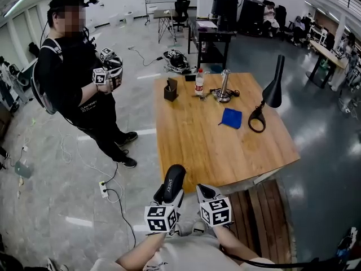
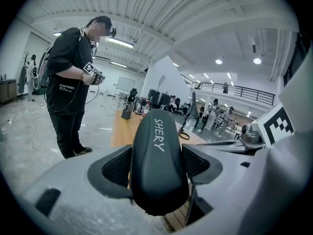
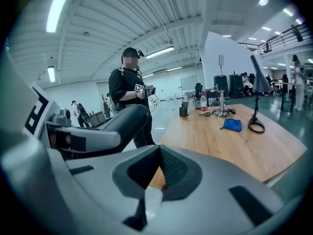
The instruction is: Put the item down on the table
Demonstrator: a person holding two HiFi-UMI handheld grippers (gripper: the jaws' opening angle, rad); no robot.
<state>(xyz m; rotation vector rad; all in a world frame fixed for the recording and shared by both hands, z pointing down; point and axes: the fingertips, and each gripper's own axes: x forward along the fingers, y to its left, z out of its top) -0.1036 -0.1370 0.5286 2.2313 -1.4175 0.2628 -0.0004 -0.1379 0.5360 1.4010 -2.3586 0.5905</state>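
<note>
A black oblong case (image 1: 172, 180) printed "SHERY" (image 2: 159, 165) is clamped between the pads of my left gripper (image 1: 171, 193) (image 2: 157, 169), pointing up and forward. It hangs just off the near edge of the wooden table (image 1: 197, 140), above the floor. My right gripper (image 1: 207, 195) (image 3: 159, 173) sits close to the right of it, jaws shut with nothing between them. The case (image 3: 128, 120) and the left gripper also show at the left of the right gripper view.
On the table's far half lie a blue cloth (image 1: 231, 118), a black lamp (image 1: 274, 86), a metal stand (image 1: 224, 87), a water bottle (image 1: 198, 82) and a dark holder (image 1: 171, 90). A person (image 1: 79, 83) with grippers stands left of the table. Wooden slats (image 1: 265, 208) lie below its near right corner.
</note>
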